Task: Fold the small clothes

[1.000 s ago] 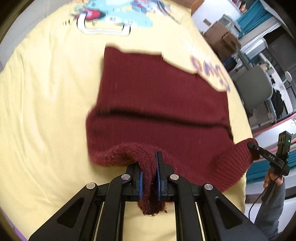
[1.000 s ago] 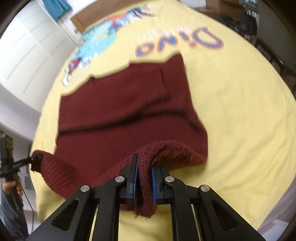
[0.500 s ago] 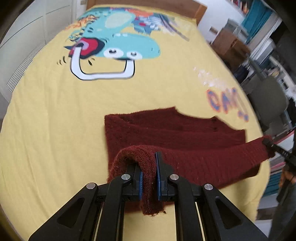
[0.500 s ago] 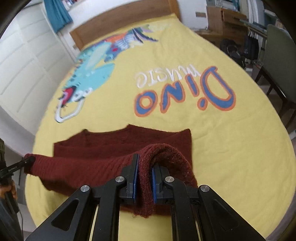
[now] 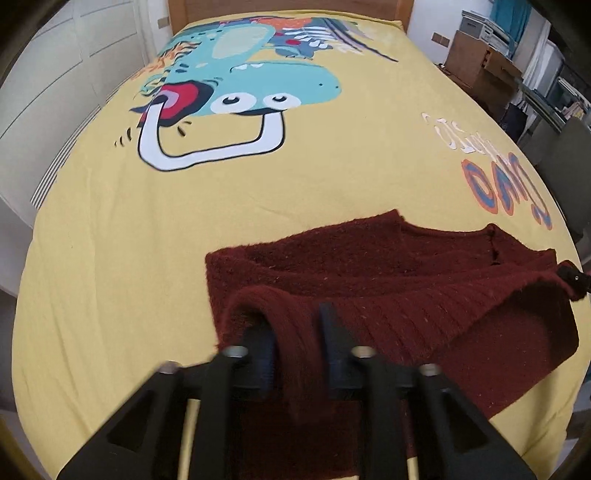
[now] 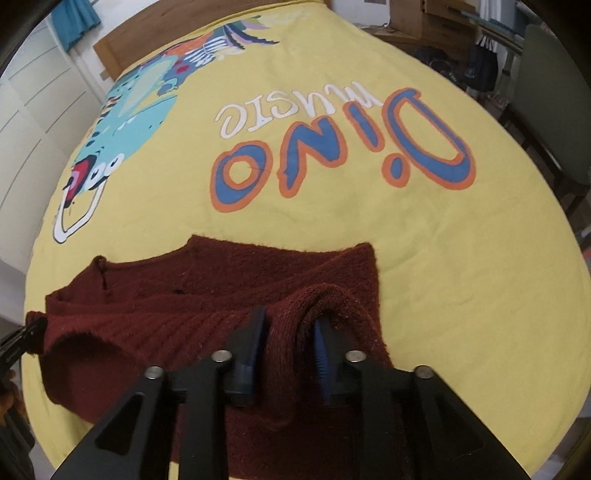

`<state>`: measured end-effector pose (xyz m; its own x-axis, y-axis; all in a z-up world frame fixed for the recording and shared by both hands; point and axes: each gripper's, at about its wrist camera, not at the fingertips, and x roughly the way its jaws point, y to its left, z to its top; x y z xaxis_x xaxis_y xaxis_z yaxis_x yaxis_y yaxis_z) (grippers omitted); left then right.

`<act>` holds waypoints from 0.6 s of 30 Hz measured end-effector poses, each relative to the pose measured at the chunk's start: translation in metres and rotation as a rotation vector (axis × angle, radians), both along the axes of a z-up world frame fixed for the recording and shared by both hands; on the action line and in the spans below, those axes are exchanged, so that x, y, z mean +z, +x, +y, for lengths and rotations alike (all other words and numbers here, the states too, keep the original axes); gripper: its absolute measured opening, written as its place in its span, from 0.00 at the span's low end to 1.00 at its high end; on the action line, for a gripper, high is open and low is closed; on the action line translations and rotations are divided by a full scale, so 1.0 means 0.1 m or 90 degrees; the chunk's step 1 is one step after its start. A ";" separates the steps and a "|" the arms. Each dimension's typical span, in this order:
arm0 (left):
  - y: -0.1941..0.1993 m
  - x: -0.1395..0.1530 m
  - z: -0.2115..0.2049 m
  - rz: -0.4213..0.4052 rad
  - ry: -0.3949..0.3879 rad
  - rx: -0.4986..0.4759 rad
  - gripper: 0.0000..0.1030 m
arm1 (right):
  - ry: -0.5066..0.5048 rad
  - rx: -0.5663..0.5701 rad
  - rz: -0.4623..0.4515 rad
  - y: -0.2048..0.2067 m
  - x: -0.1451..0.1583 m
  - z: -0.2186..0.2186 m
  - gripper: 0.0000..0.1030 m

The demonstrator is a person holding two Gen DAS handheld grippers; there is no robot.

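A dark red knitted sweater [image 5: 388, 280] lies partly folded on the yellow bedspread [image 5: 184, 229]; it also shows in the right wrist view [image 6: 207, 291]. My left gripper [image 5: 295, 325] stands at the sweater's near left corner, its jaws parted with the knit edge draped loosely between them. My right gripper [image 6: 290, 328] stands at the near right corner, its jaws likewise parted around the hem. The other gripper's tip shows at the far right of the left wrist view [image 5: 574, 280] and at the left edge of the right wrist view [image 6: 22, 339].
The bedspread carries a blue dinosaur print [image 5: 243, 85] and "Dino music" lettering [image 6: 332, 147]. A wooden headboard [image 5: 288, 7] is at the far end. White wardrobe doors [image 5: 55, 74] are on the left, a green chair [image 6: 554, 103] and cardboard boxes [image 5: 480, 62] on the right.
Both grippers carried the sweater's near hem forward over the body, folding it shorter. Their jaws, clamped on the hem before, have now parted.
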<state>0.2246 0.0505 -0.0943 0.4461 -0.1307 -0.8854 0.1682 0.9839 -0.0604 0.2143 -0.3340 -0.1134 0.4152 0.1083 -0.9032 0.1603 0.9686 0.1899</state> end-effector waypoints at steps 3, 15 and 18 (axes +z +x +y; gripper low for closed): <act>-0.03 0.09 -0.02 -0.028 0.011 0.006 0.92 | -0.013 -0.007 -0.010 -0.03 0.07 -0.02 0.67; -0.57 0.21 -0.57 -0.085 -0.051 -0.102 0.99 | -0.079 0.120 -0.134 -0.52 0.38 0.69 1.00; -0.72 0.02 -0.77 -0.096 -0.034 -0.124 0.99 | -0.113 0.170 -0.135 -0.67 0.21 1.00 1.00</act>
<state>0.1530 -0.0262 -0.0919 0.5340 -0.2718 -0.8006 0.3650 0.9282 -0.0717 0.1472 -0.2343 -0.0924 0.5727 0.0879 -0.8150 -0.1266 0.9918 0.0180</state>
